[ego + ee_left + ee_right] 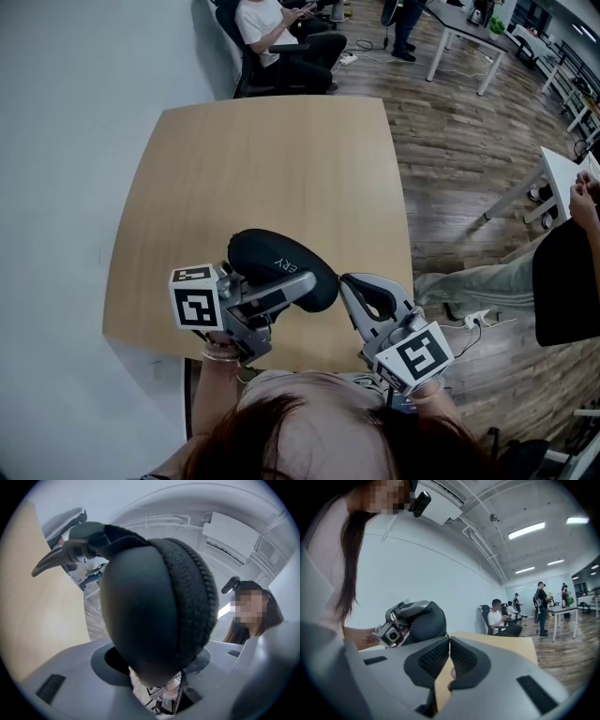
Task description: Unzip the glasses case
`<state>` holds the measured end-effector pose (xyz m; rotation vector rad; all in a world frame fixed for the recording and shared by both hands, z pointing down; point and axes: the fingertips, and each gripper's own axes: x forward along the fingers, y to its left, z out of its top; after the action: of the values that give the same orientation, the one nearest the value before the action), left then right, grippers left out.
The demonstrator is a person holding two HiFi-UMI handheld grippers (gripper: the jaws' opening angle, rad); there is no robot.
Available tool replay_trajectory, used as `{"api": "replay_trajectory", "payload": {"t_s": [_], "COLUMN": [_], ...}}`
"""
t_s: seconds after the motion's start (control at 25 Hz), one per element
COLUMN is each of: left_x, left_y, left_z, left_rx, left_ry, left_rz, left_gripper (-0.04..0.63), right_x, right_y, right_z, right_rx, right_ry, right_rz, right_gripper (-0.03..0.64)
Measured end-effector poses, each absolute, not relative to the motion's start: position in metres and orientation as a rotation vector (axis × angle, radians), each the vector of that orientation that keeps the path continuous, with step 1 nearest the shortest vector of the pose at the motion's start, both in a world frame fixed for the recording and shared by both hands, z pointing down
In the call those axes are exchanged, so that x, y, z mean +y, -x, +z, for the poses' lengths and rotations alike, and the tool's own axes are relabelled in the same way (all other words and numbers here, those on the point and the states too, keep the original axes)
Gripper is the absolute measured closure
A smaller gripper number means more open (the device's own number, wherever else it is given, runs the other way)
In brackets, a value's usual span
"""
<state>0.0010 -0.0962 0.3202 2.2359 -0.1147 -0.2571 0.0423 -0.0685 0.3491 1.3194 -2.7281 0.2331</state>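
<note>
Clamping one end of the black glasses case (pixel 281 262), the left hand-held gripper (pixel 286 292) is holding it over the near edge of the worktop (pixel 262 159). Its jaws are hiding that end. The zip band (pixel 190 588) is running over the case, its pull too hard to make out. Just right of the case, the right hand-held gripper (pixel 449 641) is hovering with jaws pressed together, empty.

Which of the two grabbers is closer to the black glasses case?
Left. The left gripper is clamped on the glasses case; the right gripper, jaws shut, sits just off the case's right end, apparently not touching.
</note>
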Motion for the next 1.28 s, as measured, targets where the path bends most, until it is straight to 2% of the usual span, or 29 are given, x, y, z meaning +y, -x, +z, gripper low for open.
{"api": "replay_trajectory", "payload": {"t_s": [1.28], "left_x": [-0.088], "left_y": [-0.004], "left_z": [0.336], "left_rx": [-0.074], "left_ry": [-2.255], "left_rz": [-0.093], "left_gripper": [0.345], "right_x": [-0.072], "right_y": [-0.035], "right_z": [0.356], "right_rx": [-2.710], "right_ry": [-1.300], "right_rz": [0.221], "right_gripper": [0.600]}}
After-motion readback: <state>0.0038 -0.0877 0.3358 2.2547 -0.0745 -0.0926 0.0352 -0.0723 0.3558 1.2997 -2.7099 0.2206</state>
